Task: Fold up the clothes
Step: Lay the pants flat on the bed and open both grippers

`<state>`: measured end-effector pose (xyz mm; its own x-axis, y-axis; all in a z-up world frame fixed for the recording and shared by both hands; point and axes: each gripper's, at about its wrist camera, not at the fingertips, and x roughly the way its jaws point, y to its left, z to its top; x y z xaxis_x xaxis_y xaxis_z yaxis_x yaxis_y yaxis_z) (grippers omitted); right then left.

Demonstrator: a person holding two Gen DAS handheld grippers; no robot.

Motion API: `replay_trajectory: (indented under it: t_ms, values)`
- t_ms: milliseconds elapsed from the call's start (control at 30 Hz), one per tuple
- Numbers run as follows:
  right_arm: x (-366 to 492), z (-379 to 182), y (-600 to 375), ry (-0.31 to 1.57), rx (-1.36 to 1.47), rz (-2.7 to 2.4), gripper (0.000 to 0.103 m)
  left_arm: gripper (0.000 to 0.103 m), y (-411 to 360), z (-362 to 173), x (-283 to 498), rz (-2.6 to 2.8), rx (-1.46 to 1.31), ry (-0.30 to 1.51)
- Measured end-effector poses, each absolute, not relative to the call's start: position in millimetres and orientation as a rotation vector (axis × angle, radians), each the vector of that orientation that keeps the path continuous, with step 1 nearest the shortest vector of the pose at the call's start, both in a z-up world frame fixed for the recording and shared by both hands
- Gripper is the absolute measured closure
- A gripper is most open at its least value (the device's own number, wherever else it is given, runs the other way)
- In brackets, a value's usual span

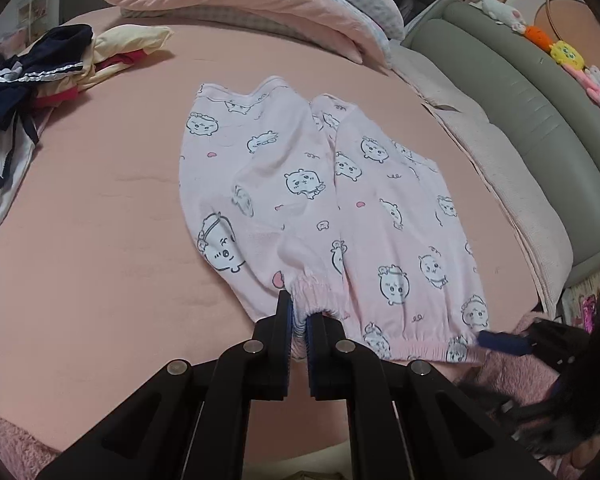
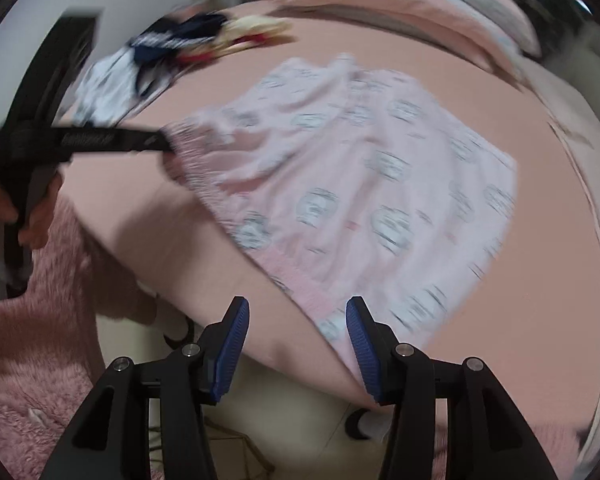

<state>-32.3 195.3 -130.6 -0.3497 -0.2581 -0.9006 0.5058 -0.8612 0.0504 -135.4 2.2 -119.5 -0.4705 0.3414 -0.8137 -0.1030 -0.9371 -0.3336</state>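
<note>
- Left wrist view: your left gripper [image 1: 300, 322] pinches the stretchy cuff of the pink pajama pants [image 1: 320, 200].
- Pants lie flat on the pink bed [image 1: 100, 200], below the quilt [image 1: 260, 4].
- Your right gripper [image 2: 297, 346] jaws stand apart, gripping nothing, at the pants' near edge.

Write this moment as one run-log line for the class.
step: fold | trousers: flat on bed | left gripper: shut on cuff | right gripper: jaws open, empty
</note>
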Motion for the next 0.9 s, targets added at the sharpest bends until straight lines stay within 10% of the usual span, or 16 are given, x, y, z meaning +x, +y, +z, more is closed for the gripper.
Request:
replay_trajectory:
  t_ms: [233,467,900]
  values:
    - [-65.9,-181.0,130.6,0.474,1.433,-2.142,0.054,0.098,3.5,-115.4,-130.3,2.459,-1.427,-0.432]
    - [-90.2,-169.5,165.6,0.240,1.451,-2.364,0.095,0.098,4.8,-125.1,-126.5,2.438,-1.464,-0.416]
    - [-72.6,-126.5,234.2,0.148,1.312,-2.686,0.096,0.080,50.1,-159.3,-128.5,2.462,-1.568,-0.244]
